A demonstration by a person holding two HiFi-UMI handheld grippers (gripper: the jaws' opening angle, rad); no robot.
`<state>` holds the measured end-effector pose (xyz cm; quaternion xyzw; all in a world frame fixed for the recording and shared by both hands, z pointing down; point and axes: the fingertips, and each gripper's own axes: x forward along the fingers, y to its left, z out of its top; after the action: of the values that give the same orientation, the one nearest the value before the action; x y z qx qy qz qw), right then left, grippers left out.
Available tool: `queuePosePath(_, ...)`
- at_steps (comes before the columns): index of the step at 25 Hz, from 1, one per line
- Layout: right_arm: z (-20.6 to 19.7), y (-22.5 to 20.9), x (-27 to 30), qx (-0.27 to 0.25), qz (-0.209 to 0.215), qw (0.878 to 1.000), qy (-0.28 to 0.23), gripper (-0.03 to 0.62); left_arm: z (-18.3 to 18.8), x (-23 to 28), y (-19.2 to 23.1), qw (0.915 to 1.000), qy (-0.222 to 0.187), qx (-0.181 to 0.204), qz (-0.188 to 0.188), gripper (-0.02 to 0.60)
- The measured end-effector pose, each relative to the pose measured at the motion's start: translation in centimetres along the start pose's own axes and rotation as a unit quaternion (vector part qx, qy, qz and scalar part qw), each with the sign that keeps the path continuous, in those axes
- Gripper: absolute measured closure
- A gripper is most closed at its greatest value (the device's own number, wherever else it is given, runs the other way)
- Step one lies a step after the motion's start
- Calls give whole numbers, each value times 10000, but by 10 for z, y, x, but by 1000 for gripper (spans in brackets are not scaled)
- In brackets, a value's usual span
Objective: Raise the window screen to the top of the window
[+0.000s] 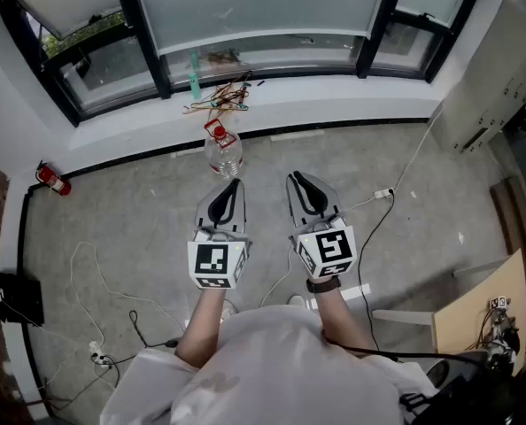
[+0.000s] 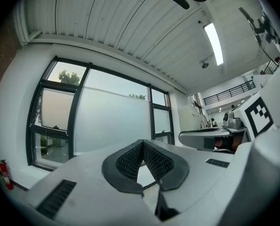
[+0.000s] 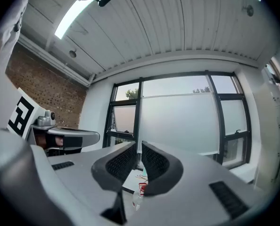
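Note:
The window screen (image 1: 263, 7) is a pale frosted panel over the wide middle pane of the black-framed window, well ahead of both grippers. It fills most of that pane in the left gripper view (image 2: 111, 119) and the right gripper view (image 3: 177, 121). Both grippers are held side by side at about waist height, pointing at the window and touching nothing. My left gripper (image 1: 235, 184) is shut with its ribbed pads (image 2: 130, 159) meeting at the tips and nothing between them. My right gripper (image 1: 297, 177) stands open by a narrow gap, empty (image 3: 138, 147).
A clear water bottle (image 1: 224, 153) with a red label stands on the floor under the sill. Tangled wires (image 1: 220, 97) and a green bottle (image 1: 195, 76) lie on the sill. A fire extinguisher (image 1: 52, 180) stands at the left wall, cables (image 1: 112, 282) cross the floor, and a wooden board (image 1: 480, 312) is at right.

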<state>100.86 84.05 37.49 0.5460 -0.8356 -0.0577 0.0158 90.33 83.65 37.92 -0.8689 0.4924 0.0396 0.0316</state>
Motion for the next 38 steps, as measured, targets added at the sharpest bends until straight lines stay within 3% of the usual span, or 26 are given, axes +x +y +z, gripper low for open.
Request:
queuePosePath(5, -8, 23, 12, 8, 188, 9997, 122, 554, -6, -15, 22, 9998, 47, -4, 189, 580)
queuePosePath(10, -18, 62, 41, 167, 481, 9984, 234, 554, -10, -44, 66, 9979, 90, 53, 647, 580)
queuePosePath(16, -12, 173, 107, 222, 1453, 9891, 125, 554, -16, -114, 162, 9875, 150, 108, 1562, 580)
queuePosePath(20, -3, 281, 144, 320, 2407, 9700, -72, 554, -17, -181, 237, 9712, 218, 64, 2371, 580)
queuePosePath(23, 6, 366, 150, 358, 3209, 9460, -281, 554, -17, -235, 281, 9560, 275, 77, 2919, 580)
queuePosePath(27, 9, 456, 150, 310, 3956, 9174, -297, 572, -20, -305, 331, 9334, 263, -85, 3578, 580)
queuePosePath(31, 2, 510, 162, 214, 4521, 8916, -158, 591, -32, -347, 366, 9121, 248, -299, 4082, 580)
queuePosePath(38, -12, 562, 231, 272, 5068, 8615, -125, 591, -51, -354, 437, 8839, 234, -321, 4660, 580)
